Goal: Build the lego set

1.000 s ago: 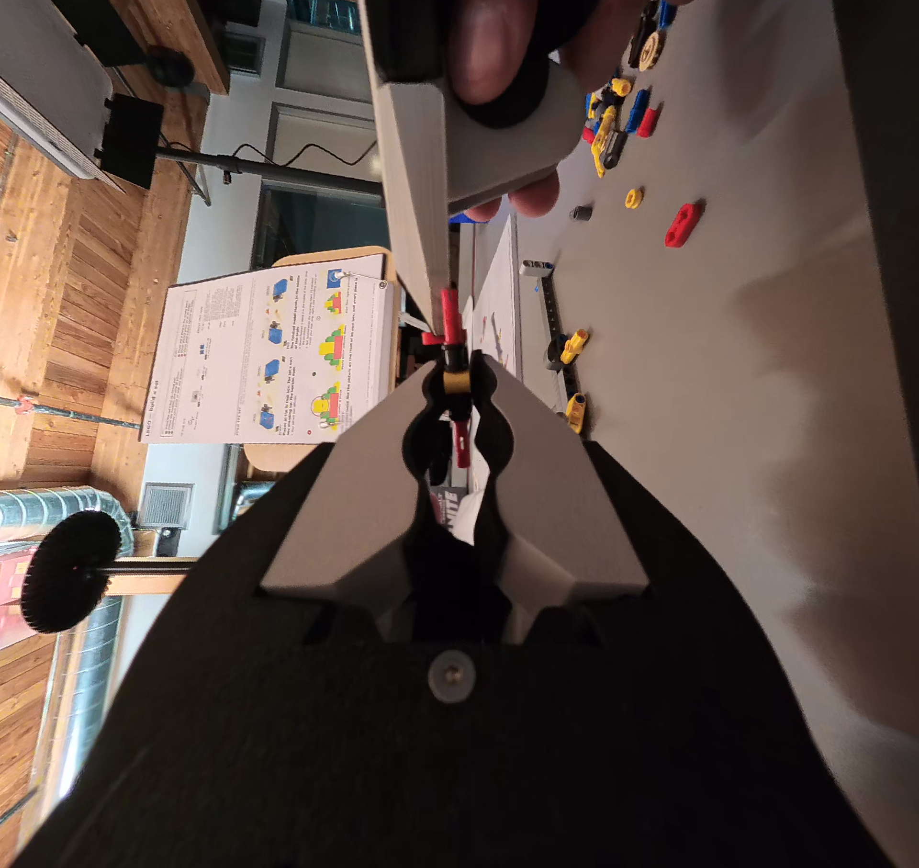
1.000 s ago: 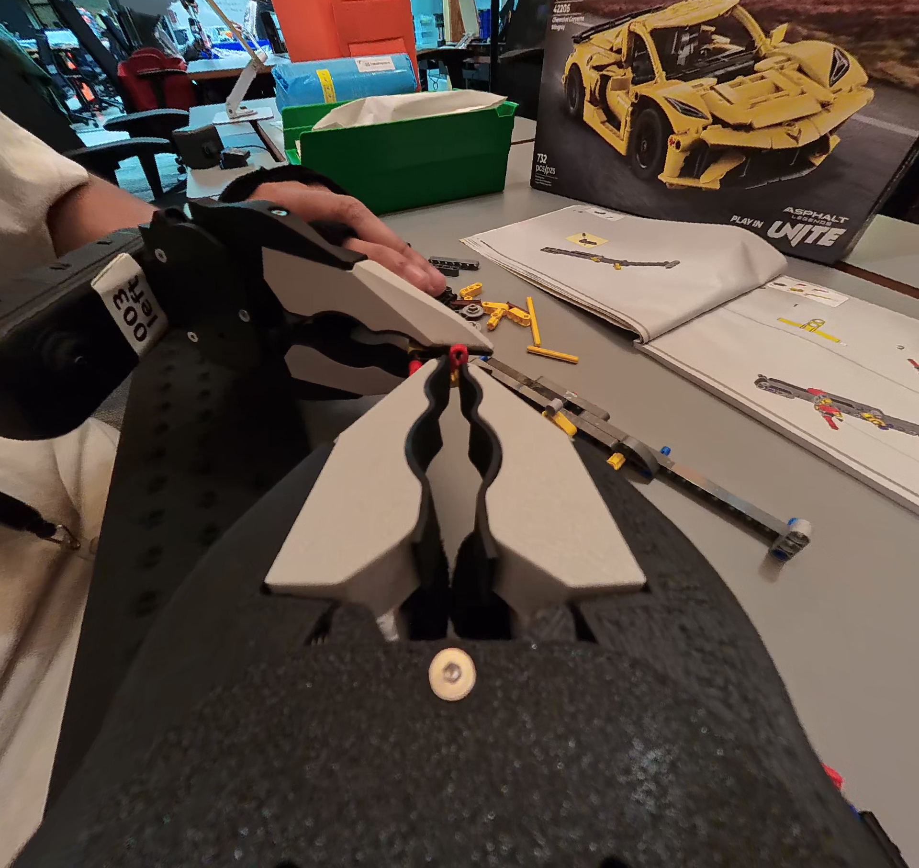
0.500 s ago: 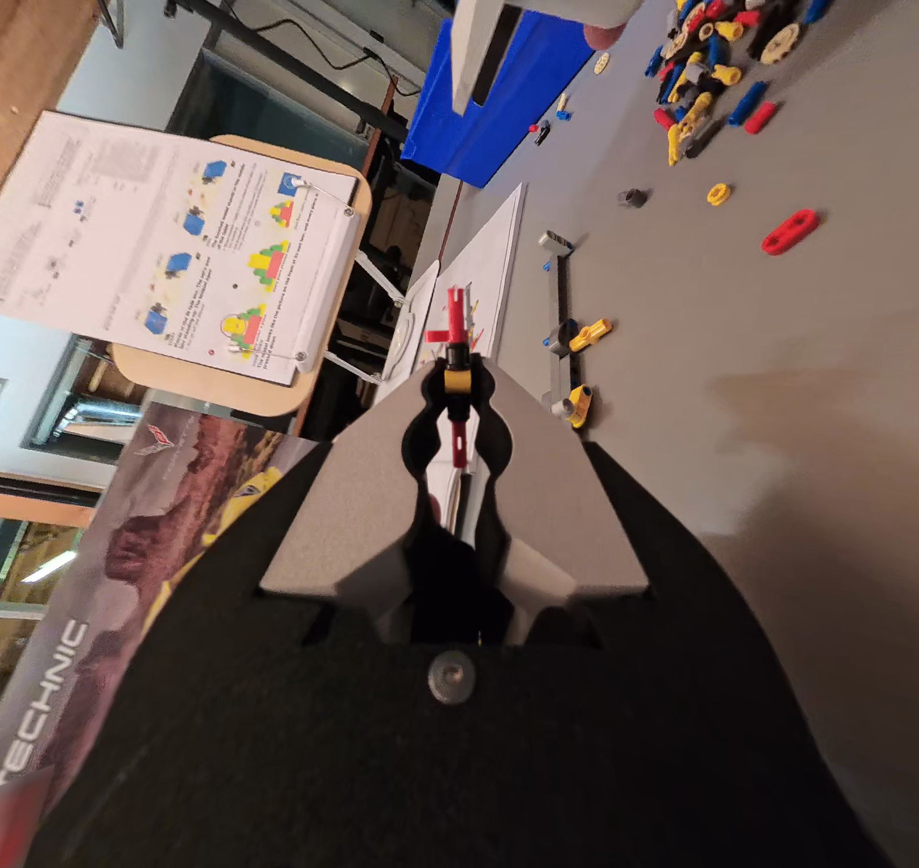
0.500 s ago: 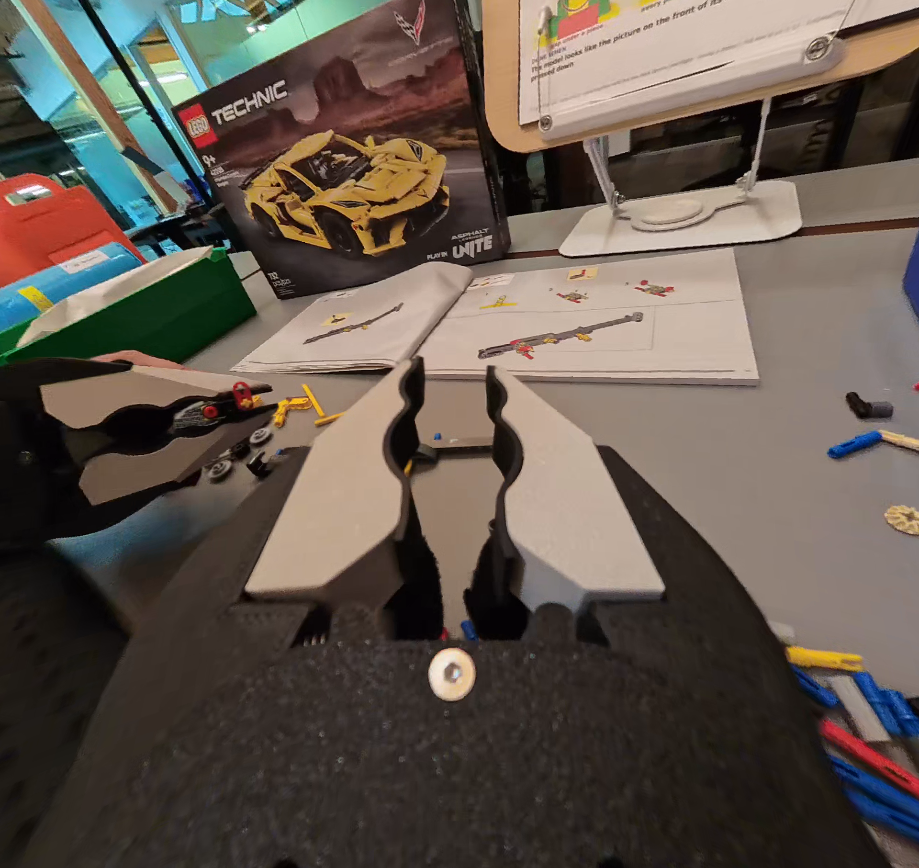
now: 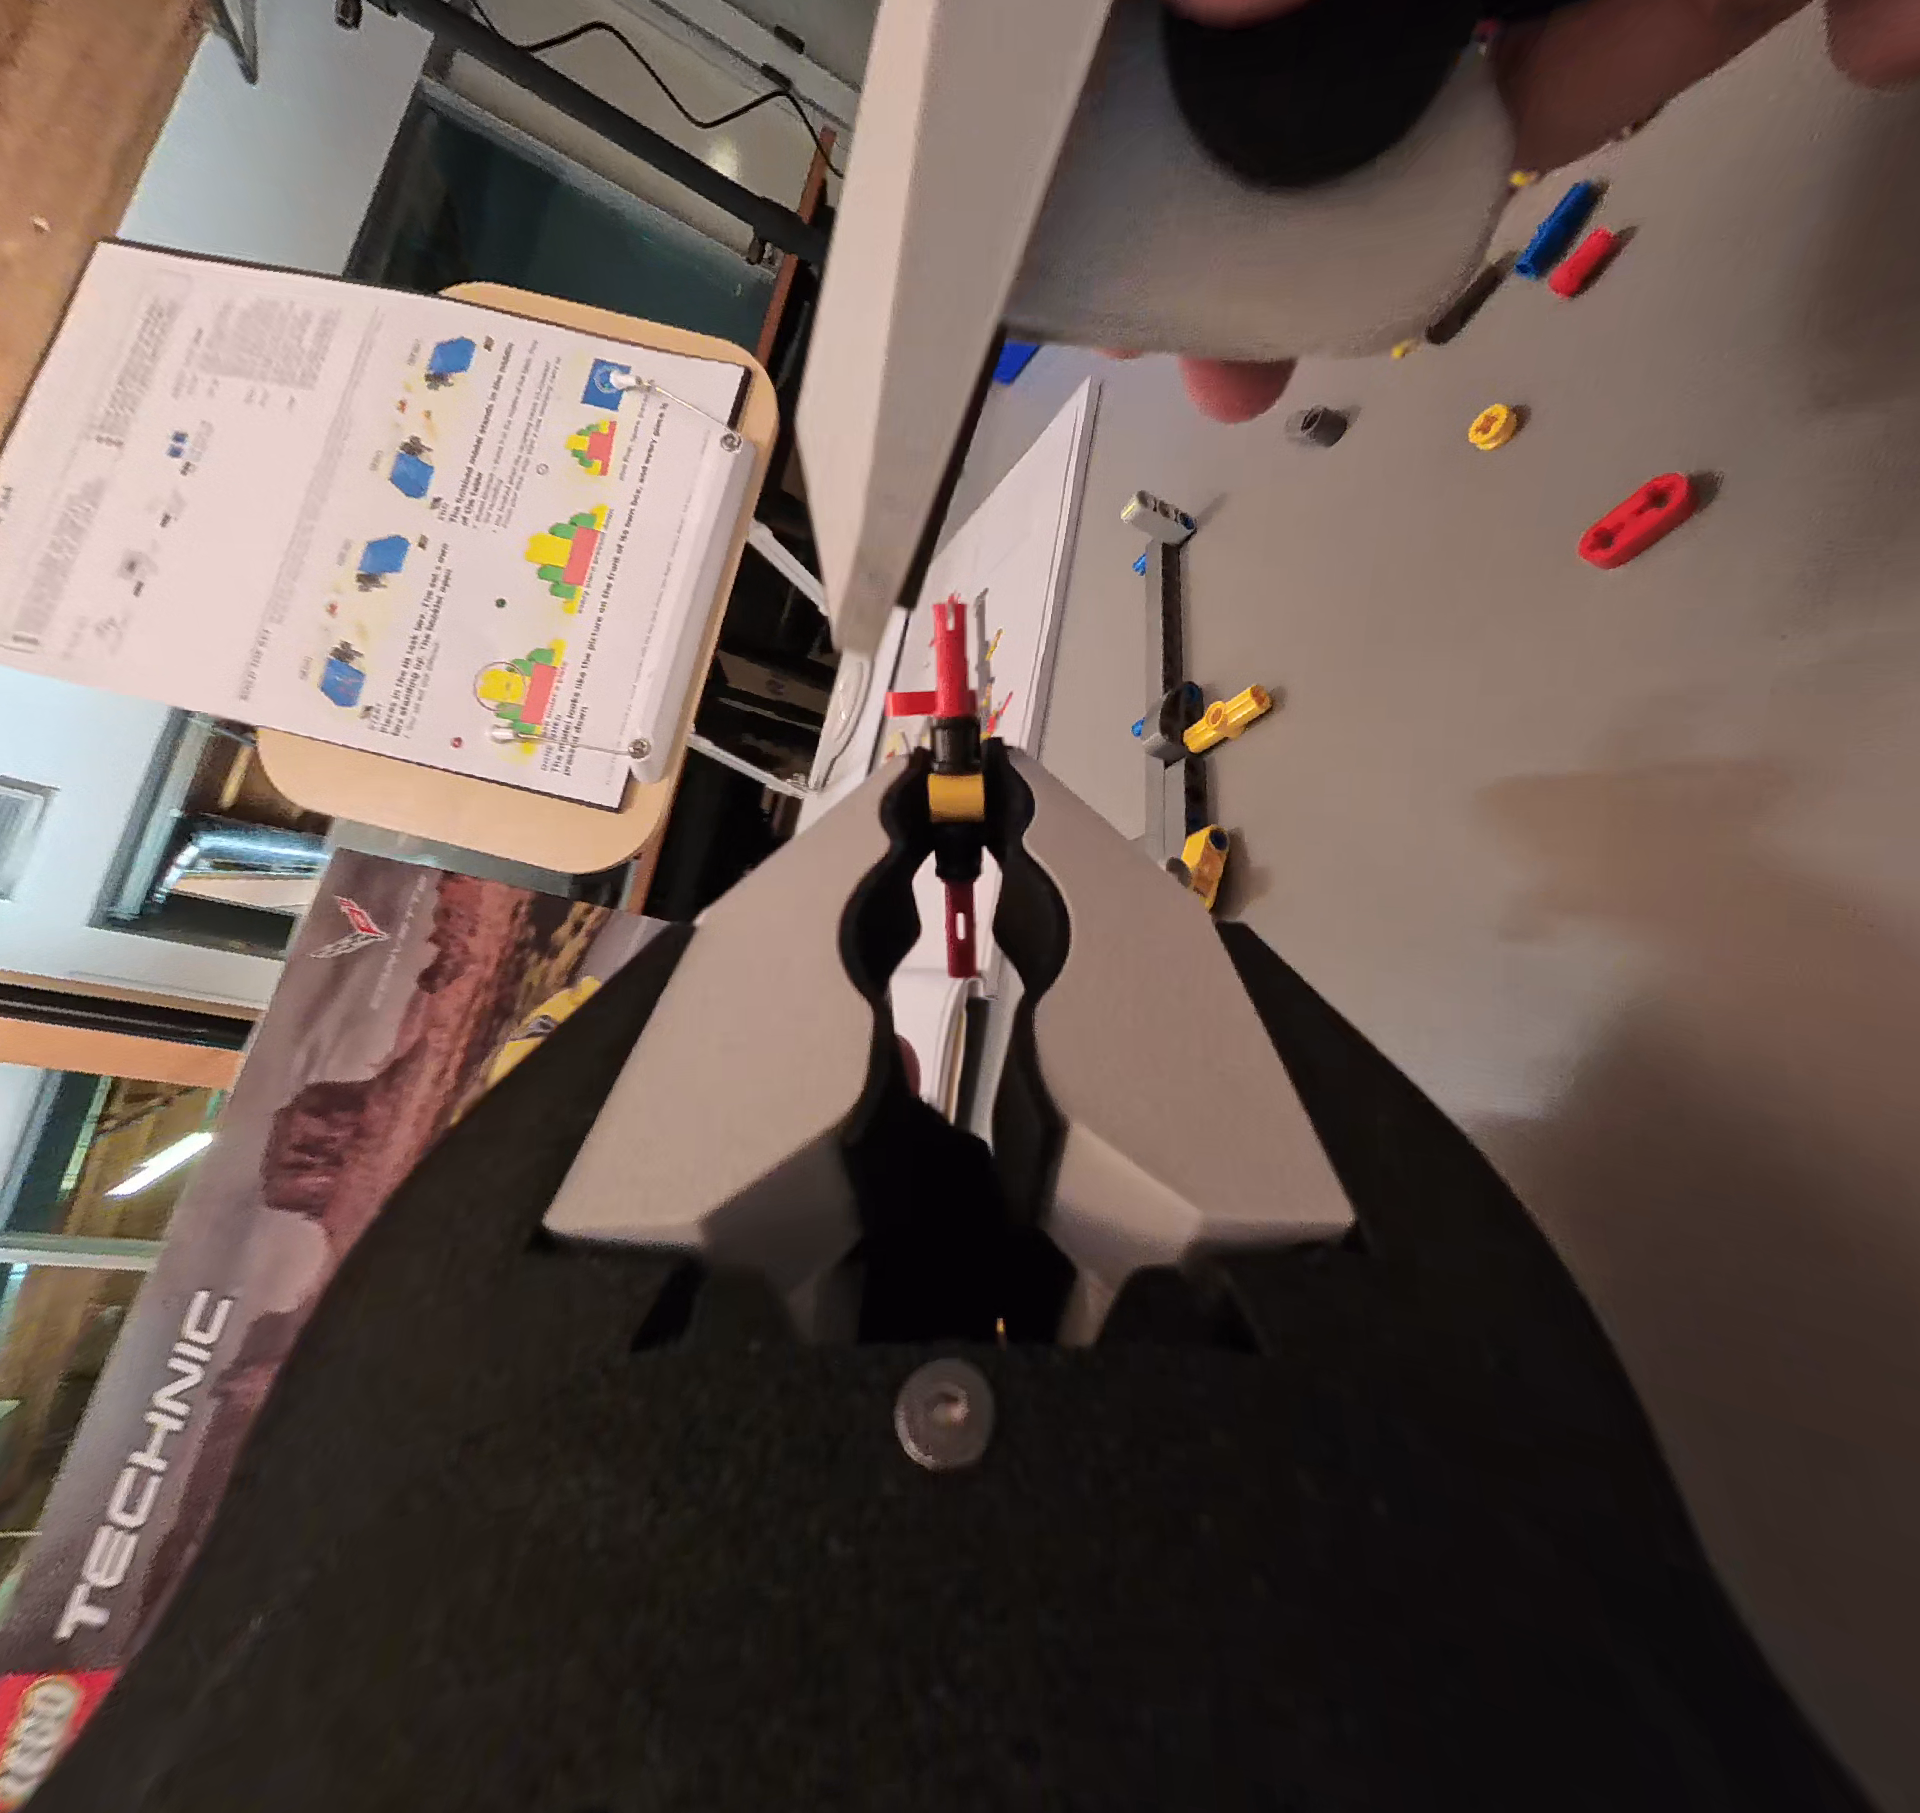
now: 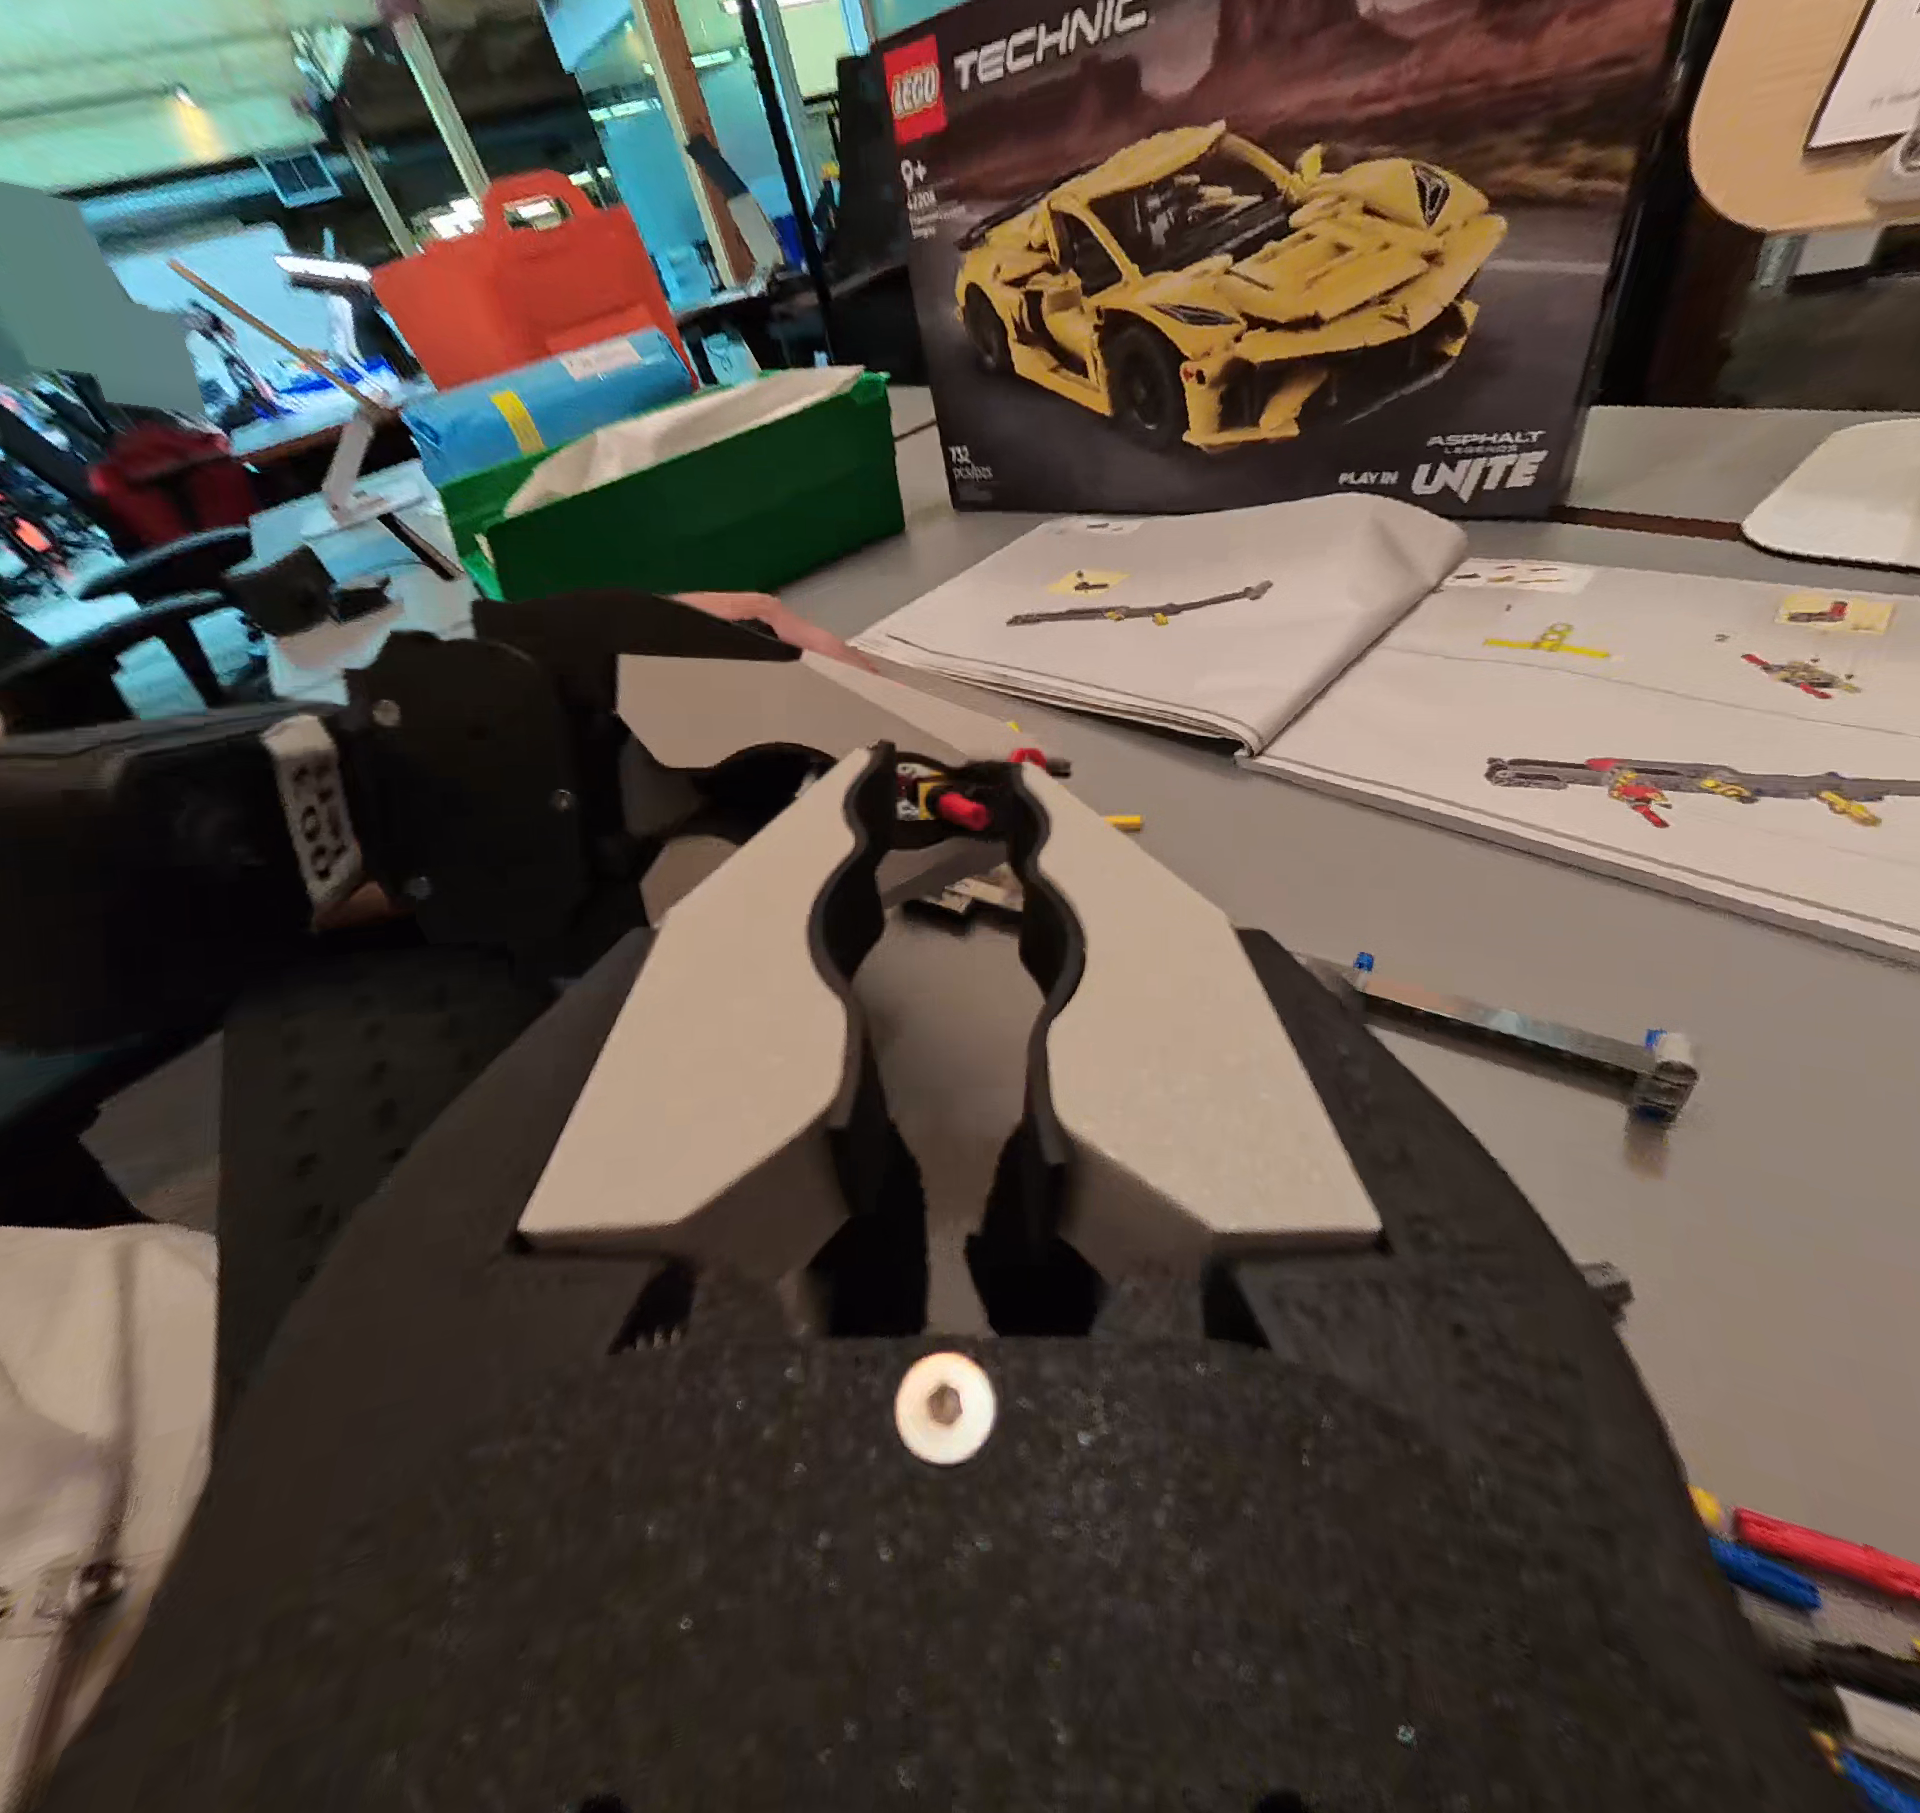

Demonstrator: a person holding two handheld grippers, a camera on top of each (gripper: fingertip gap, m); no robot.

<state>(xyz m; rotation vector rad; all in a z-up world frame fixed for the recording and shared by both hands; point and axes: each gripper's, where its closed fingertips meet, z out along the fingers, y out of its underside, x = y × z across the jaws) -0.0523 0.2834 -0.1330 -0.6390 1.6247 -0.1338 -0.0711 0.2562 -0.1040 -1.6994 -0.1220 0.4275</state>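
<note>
At centre frame, the left gripper (image 5: 956, 776) pinches a small assembly (image 5: 954, 795), a red rod through a yellow collar, its long axis pointing away along the fingers. The right gripper (image 6: 943, 776) stands parted around that rod's tip. Only the right wrist view shows the open booklet (image 6: 1403, 683) and, farthest, the printed car box (image 6: 1268, 205).

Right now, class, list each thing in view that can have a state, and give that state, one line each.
Left gripper: shut on the red axle.
Red axle: held off the table, carrying a yellow bush.
Right gripper: open, tips around the axle's end.
Booklet: lying open.
Box: standing upright.
Long beam: lying flat on the table.
</note>
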